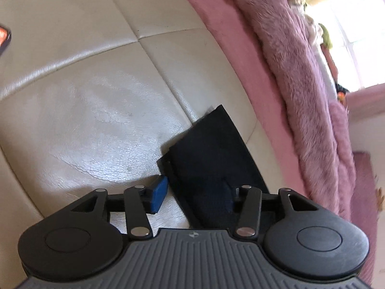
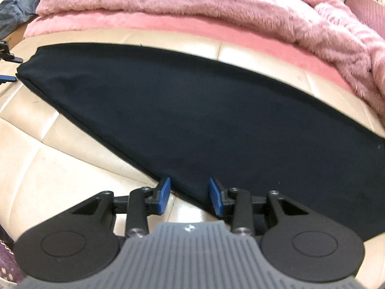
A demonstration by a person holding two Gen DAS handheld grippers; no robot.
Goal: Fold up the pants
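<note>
The black pants (image 2: 204, 120) lie flat, folded lengthwise, on a cream leather surface (image 2: 60, 168). In the right wrist view my right gripper (image 2: 190, 196) is open, its blue pads either side of the pants' near edge. In the left wrist view the narrow hem end of the pants (image 1: 209, 159) lies between the open jaws of my left gripper (image 1: 192, 195); the left blue pad (image 1: 158, 193) is beside the cloth and the right pad is over it, dark and hard to see. The left gripper's fingertips also show at the far left in the right wrist view (image 2: 9, 69).
A pink fluffy blanket (image 2: 192, 7) and a pink sheet (image 1: 228, 48) border the far side of the cream surface. A grey cloth (image 2: 16, 7) lies at the back left. A bright window (image 1: 356, 31) is beyond the blanket.
</note>
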